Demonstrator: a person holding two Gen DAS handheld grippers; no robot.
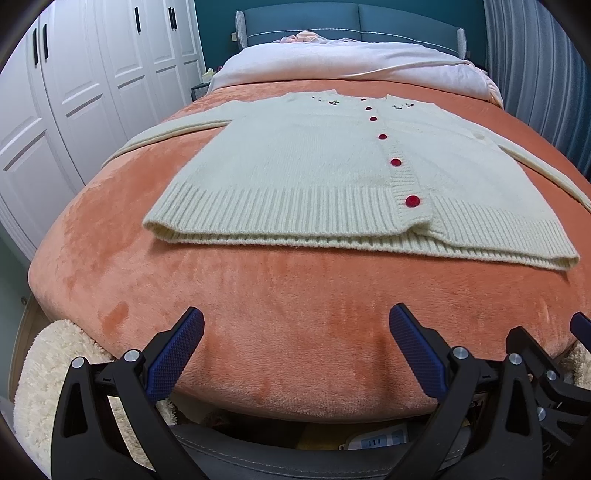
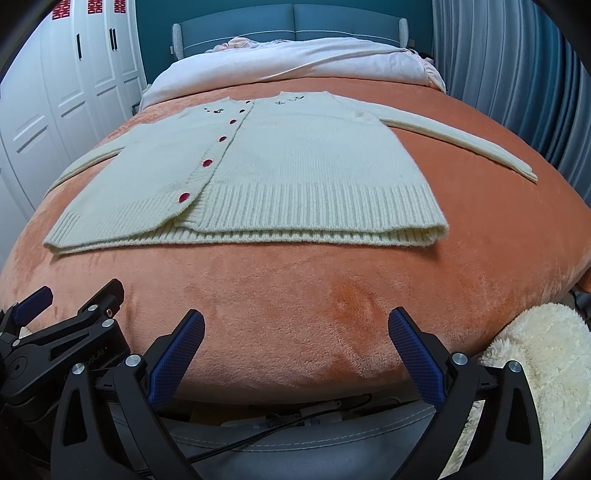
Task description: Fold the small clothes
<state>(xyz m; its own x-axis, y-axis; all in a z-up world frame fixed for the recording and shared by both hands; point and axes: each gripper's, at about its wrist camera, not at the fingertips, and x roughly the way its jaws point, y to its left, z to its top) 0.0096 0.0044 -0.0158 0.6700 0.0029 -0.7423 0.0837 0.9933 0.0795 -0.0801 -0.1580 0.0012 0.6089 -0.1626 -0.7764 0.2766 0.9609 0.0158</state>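
A cream knitted cardigan (image 1: pixel 306 166) with red buttons (image 1: pixel 412 201) lies flat and buttoned on the orange blanket (image 1: pixel 280 306), hem toward me, both sleeves spread out sideways. It also shows in the right wrist view (image 2: pixel 295 170), with its right sleeve (image 2: pixel 461 140) stretched out. My left gripper (image 1: pixel 295 325) is open and empty, above the blanket short of the hem. My right gripper (image 2: pixel 295 325) is open and empty, beside the left one, also short of the hem. The right gripper's edge shows in the left view (image 1: pixel 576 332), the left gripper in the right view (image 2: pixel 55 325).
The bed has a white duvet (image 1: pixel 351 62) and blue headboard (image 1: pixel 351 22) at the far end. White wardrobes (image 1: pixel 74 92) stand on the left, grey curtains (image 2: pixel 517 74) on the right. Fluffy cream rugs (image 2: pixel 546 369) lie at the bed's foot corners.
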